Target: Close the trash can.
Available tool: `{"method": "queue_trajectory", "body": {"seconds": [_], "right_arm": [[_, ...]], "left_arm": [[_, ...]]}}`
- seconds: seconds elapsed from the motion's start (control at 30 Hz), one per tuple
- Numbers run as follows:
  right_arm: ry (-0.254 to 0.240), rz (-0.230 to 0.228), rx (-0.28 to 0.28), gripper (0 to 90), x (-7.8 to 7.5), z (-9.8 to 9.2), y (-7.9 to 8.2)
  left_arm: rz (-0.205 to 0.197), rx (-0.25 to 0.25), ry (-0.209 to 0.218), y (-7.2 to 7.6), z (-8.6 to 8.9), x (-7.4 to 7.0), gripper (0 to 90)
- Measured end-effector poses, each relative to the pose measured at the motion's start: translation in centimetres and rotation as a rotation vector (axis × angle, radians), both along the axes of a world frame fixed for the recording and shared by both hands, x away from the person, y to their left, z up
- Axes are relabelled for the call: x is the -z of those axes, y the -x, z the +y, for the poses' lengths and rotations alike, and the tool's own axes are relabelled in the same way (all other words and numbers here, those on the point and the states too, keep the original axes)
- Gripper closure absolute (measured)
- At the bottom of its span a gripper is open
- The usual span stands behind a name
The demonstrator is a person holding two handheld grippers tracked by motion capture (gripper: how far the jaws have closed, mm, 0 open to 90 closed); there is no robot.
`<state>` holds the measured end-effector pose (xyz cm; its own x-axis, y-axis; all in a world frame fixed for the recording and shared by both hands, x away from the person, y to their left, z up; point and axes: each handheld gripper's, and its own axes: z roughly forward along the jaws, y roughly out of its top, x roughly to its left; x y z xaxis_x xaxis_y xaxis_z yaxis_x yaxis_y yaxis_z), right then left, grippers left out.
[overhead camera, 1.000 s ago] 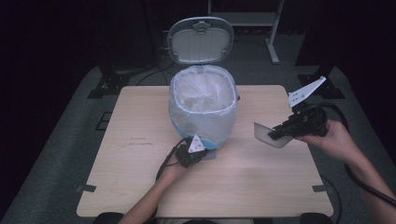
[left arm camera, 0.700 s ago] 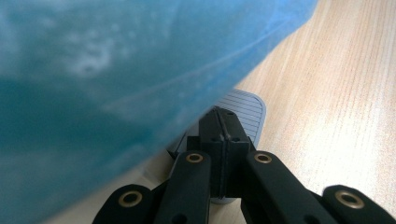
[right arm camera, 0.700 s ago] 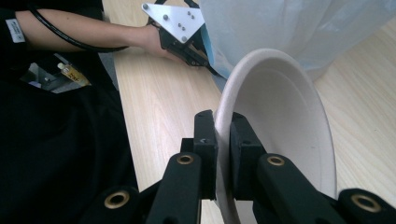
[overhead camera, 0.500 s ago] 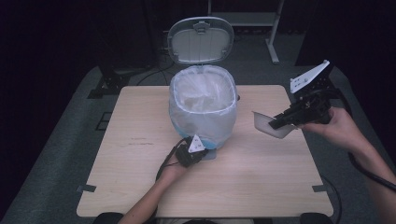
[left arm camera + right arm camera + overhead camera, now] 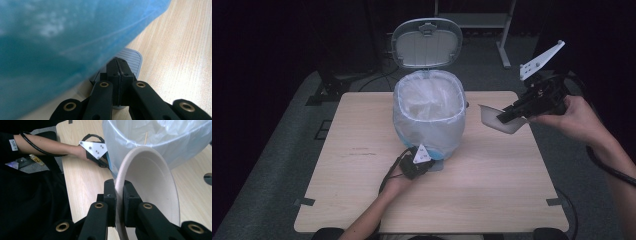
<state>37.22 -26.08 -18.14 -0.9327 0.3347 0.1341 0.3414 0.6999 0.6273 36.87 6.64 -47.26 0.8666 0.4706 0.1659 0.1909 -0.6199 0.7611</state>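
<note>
**Lid held up by the pedal while a bowl comes to the bin**

The desk [image 5: 362,200] carries one big thing, a pedal bin [image 5: 429,117] lined with a pale plastic bag [image 5: 160,135], standing toward its far middle. Its lid [image 5: 427,42] stands upright behind the mouth, which is why the opening lies free for whatever is tipped in.

The left tool [image 5: 416,162], clenched on nothing, presses its closed tips on the ribbed pedal [image 5: 130,58] at the bin's foot; that pressure most likely keeps the lid raised.

The right tool [image 5: 119,192] grips the rim of a pale paper bowl [image 5: 152,185], held in the air just beside the bin's right side and tilted on edge, its hollow turned toward the bag, apparently to empty or drop it there.
</note>
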Motion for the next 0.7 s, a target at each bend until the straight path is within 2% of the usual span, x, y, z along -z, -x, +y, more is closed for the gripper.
{"method": "queue_trajectory", "body": {"seconds": [0.27,0.7], "right_arm": [[0.011,-0.019,-0.009,82.9,-1.9,0.8,-0.4],[0.018,-0.042,-0.004,82.9,-4.1,1.8,-1.1]], "left_arm": [[-0.005,0.001,0.002,0.0,0.0,0.0,90.0],[-0.009,0.002,0.0,0.0,0.0,0.0,90.0]]}}
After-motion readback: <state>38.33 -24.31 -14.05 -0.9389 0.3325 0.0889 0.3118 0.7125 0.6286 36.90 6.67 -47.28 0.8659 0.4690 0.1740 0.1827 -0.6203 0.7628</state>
